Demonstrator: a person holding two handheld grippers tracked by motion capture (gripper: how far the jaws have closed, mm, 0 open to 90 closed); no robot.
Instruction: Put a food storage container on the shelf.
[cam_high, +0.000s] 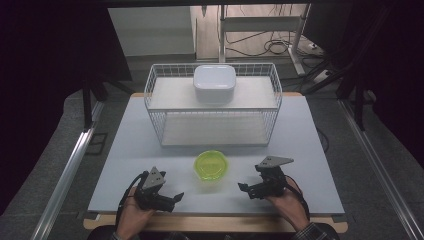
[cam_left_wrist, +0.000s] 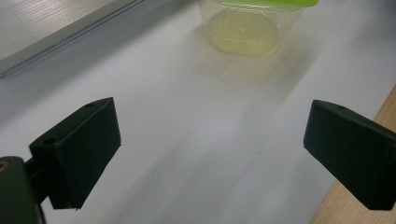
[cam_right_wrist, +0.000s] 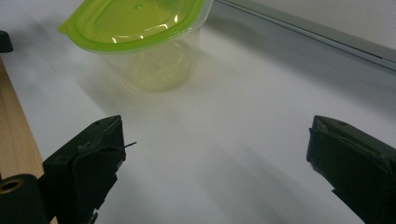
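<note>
A clear plastic container with a lime-green lid (cam_high: 211, 167) stands on the white table top (cam_high: 150, 150), near the front and between my two grippers. My left gripper (cam_high: 172, 199) rests at the front left, its jaws wide apart and pointing toward the container. In the left gripper view the left gripper (cam_left_wrist: 210, 149) is open over bare table, with the container (cam_left_wrist: 247, 32) farther ahead. My right gripper (cam_high: 249, 179) sits at the front right, also open. From the right gripper view, the right gripper (cam_right_wrist: 215, 163) has nothing between its jaws and the container (cam_right_wrist: 144, 42) stands ahead to the left.
A white wire rack (cam_high: 215, 107) with two shelves stands at the back of the table, with a white lidded box (cam_high: 215, 82) on its top shelf. The table's wooden front edge (cam_high: 215, 222) runs just behind both hands.
</note>
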